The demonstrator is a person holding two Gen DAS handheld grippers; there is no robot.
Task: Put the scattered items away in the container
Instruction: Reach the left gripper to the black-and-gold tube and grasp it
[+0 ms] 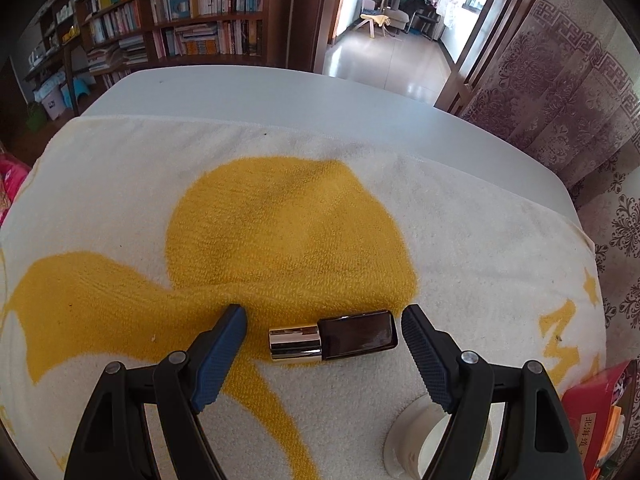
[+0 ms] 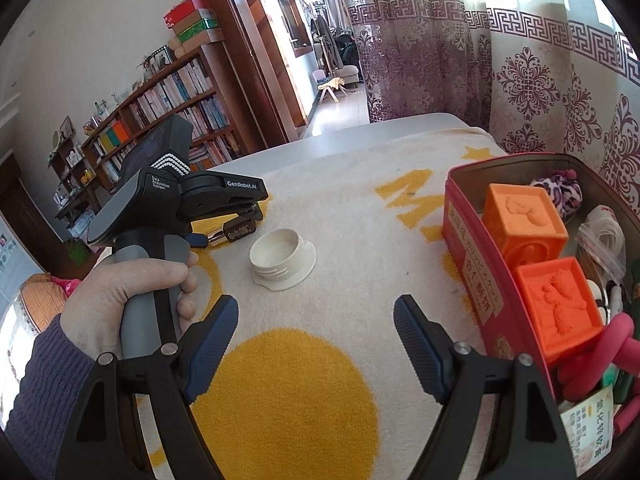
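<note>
A small lipstick-like tube (image 1: 334,340) with a gold base and a dark brown cap lies flat on the white and yellow towel (image 1: 280,220). My left gripper (image 1: 324,314) is open and straddles it, a pad on each side, neither pressing on it. In the right wrist view a hand holds that left gripper (image 2: 226,228) over the tube (image 2: 236,233). A white plastic lid (image 2: 282,258) rests on the towel ahead of my right gripper (image 2: 316,304), which is open and holds nothing. The red tin (image 2: 466,240) stands at the right.
The tin holds two orange embossed blocks (image 2: 524,220), a pink ring (image 2: 600,352), a patterned pouch (image 2: 556,192) and several small packets. The towel covers a grey table (image 1: 280,92). Bookshelves and a doorway lie beyond, with a patterned curtain at the right.
</note>
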